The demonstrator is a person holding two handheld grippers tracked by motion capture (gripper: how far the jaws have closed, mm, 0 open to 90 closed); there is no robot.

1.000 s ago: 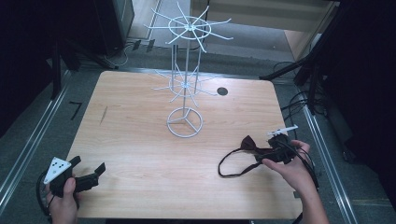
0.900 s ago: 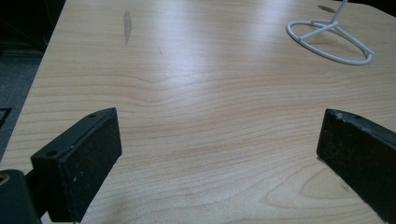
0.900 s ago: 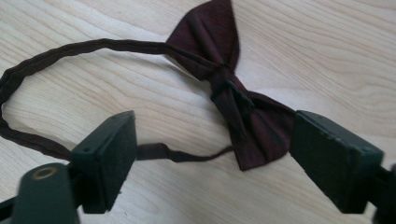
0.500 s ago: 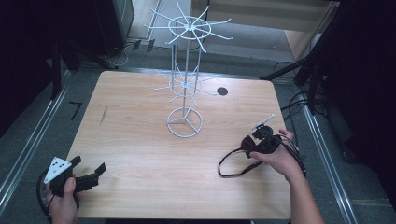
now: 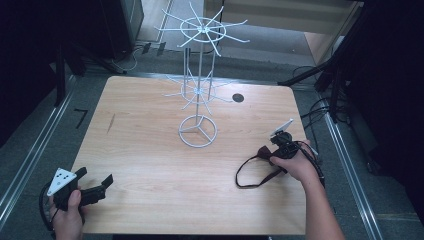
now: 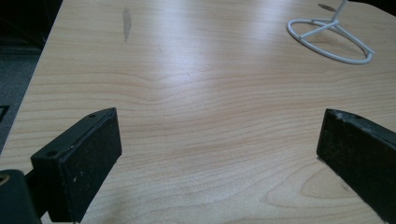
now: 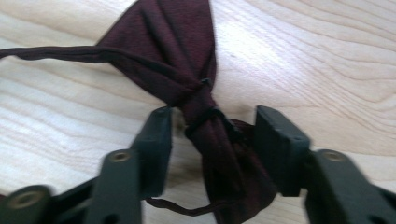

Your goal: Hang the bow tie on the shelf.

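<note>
A dark maroon bow tie [image 5: 263, 152] with a thin black strap loop [image 5: 248, 178] lies on the wooden table [image 5: 150, 125] at the right. My right gripper [image 5: 275, 151] points down at it. In the right gripper view the jaws stand either side of the bow tie's knot [image 7: 201, 114], with gaps showing, so the right gripper [image 7: 212, 140] is open around it. My left gripper [image 5: 95, 176] rests at the table's near left corner, and the left gripper [image 6: 219, 140] is wide open over bare wood.
A white wire display stand [image 5: 199, 85] with spoked arms rises from a ring base [image 5: 198, 131] at the table's middle back; the ring base [image 6: 331, 39] is far ahead of the left jaws. A dark round hole [image 5: 238, 97] is behind it. Cables lie on the floor to the right.
My right hand has moved a little left and tipped the gripper down, bringing its jaws around the bow tie's knot. The left gripper has stayed put.
</note>
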